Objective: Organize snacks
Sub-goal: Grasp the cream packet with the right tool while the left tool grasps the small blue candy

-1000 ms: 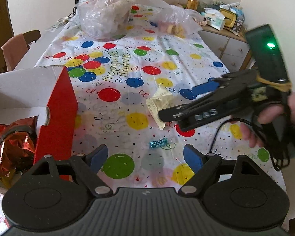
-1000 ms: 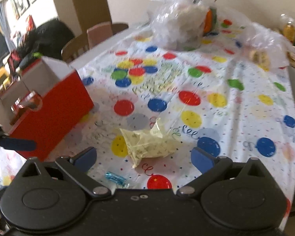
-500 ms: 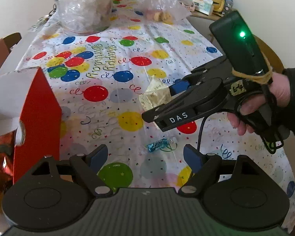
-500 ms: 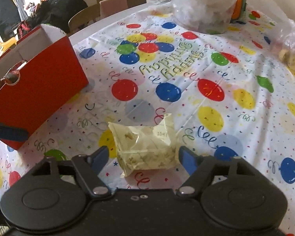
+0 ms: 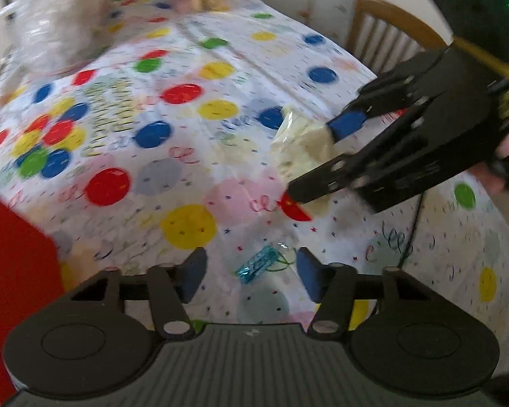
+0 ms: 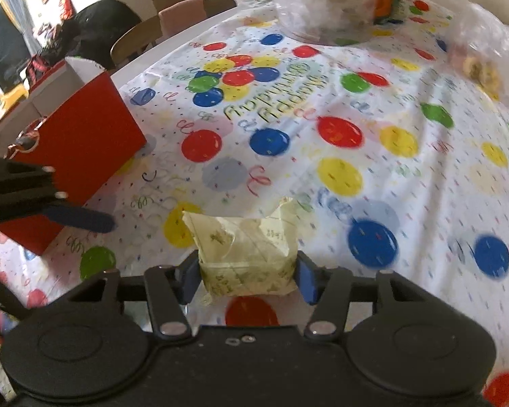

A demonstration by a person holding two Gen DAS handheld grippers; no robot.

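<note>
Snack packet (image 6: 246, 254) pinched by right gripper (image 6: 247, 279), jaws just closing; left gripper (image 5: 251, 271) closing, unclamped around blue candy (image 5: 256, 264): centre it, then squeeze

A table carries everything, spread with a white tablecloth (image 6: 424, 169) printed with red, blue, yellow and green balloons and curly streamers, with yellow-green lettering near its middle. On the left stands a red box (image 6: 85, 135), open at the top with a white inside. Near the front lies a pale yellow snack packet (image 6: 247, 247), crumpled at its far end, over a red balloon and just beside a yellow one. A small teal wrapped candy (image 5: 256, 264) lies on the cloth near it. At the far end sits a large clear plastic bag (image 6: 322, 3) with pale contents, and to the right of it a second clear bag (image 6: 482, 57) holding something yellowish.
</note>
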